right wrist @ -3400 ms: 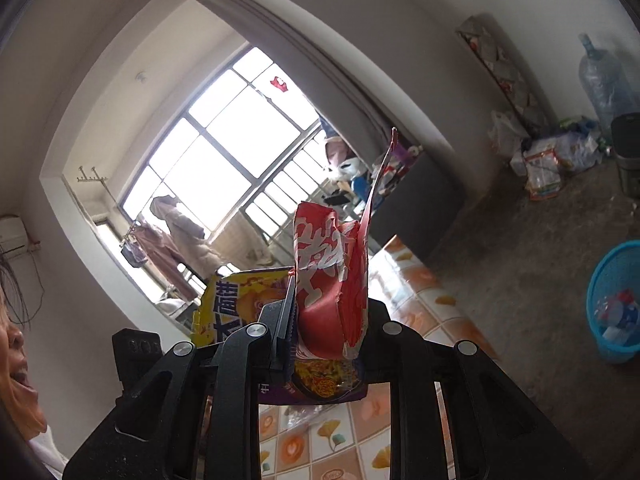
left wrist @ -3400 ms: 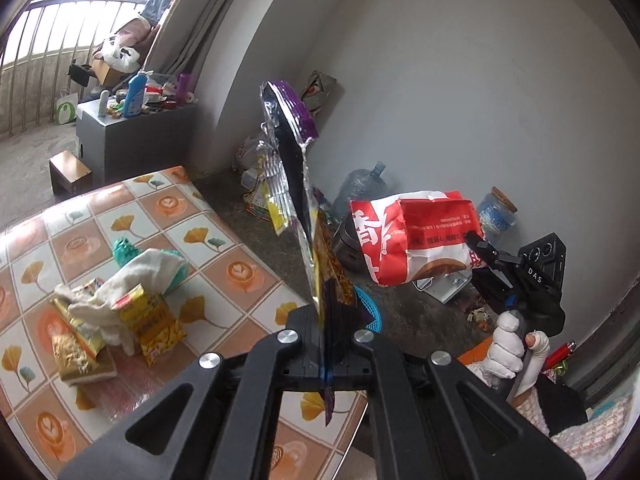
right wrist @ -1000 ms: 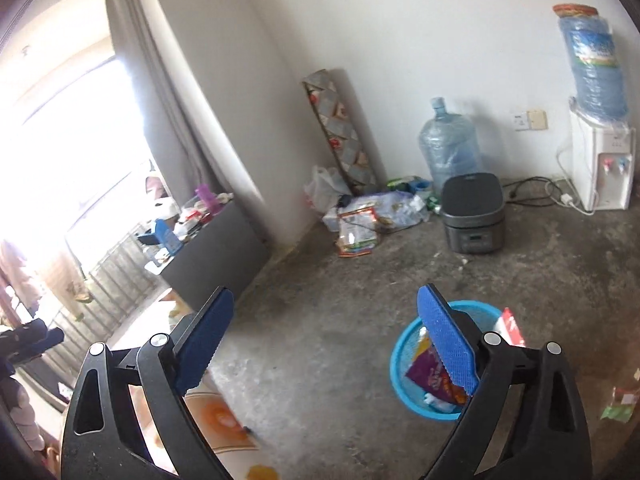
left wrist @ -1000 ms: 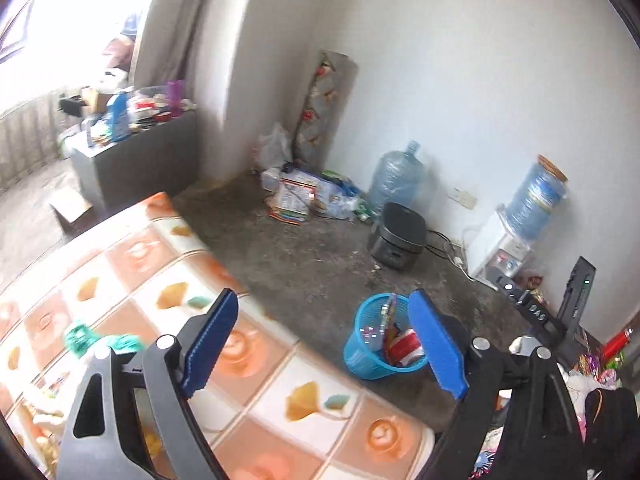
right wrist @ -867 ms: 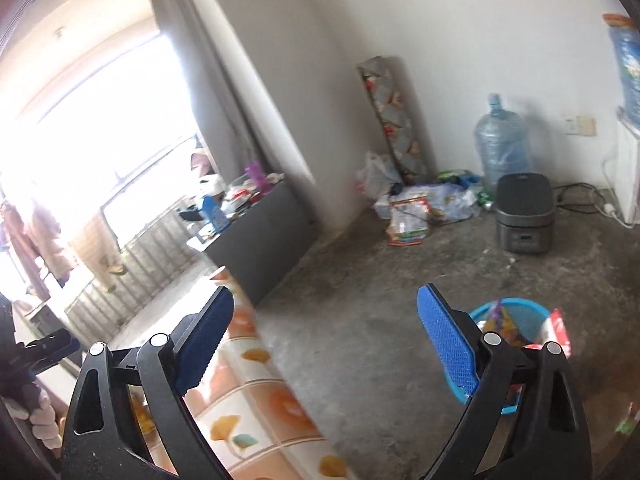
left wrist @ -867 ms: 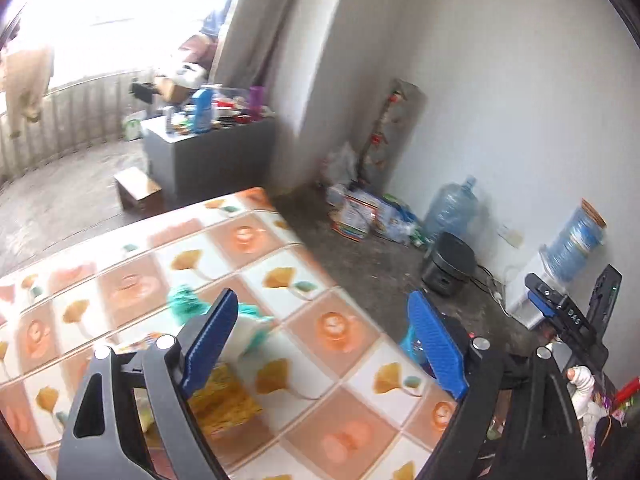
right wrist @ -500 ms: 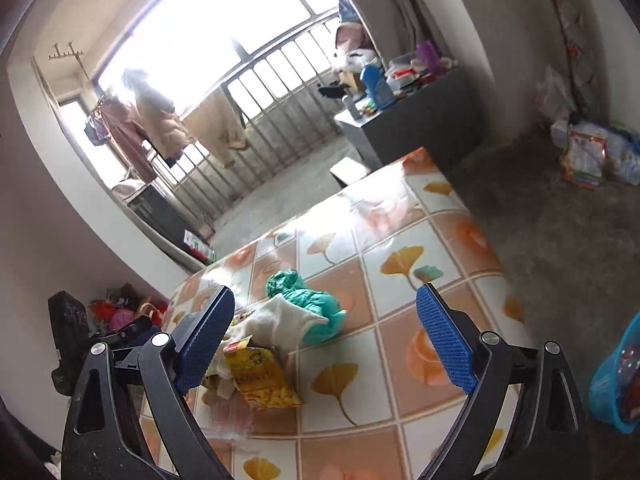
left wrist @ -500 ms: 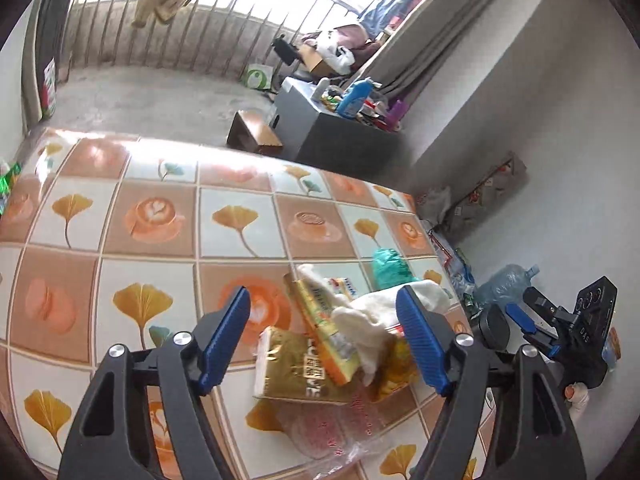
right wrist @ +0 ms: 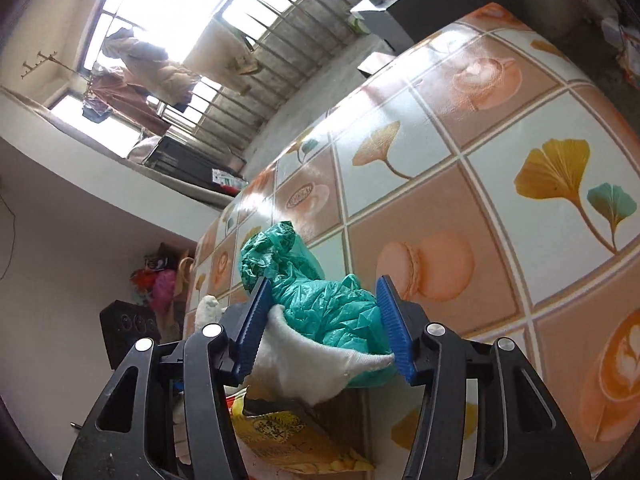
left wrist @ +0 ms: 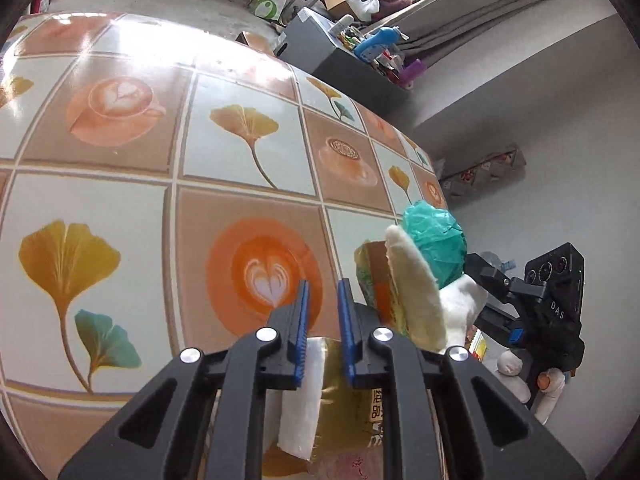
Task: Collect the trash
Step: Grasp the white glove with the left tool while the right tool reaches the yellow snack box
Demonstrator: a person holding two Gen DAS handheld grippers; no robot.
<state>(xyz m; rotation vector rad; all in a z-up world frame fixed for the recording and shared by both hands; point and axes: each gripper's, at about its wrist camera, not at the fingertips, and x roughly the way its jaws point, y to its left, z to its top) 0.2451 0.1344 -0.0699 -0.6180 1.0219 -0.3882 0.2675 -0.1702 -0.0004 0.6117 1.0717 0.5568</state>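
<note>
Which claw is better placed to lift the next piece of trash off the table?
Right, probably. The right claw already brackets the green plastic bag, jaws just closing. The left claw's closing jaws hold nothing visible; the gold wrapper lies beneath.

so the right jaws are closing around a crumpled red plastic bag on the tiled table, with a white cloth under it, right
Not quite: the bag is green, not red. The right wrist view shows the right gripper, whose jaws have just been closing, around a crumpled green plastic bag on the tiled table, with a white cloth under it.
</note>
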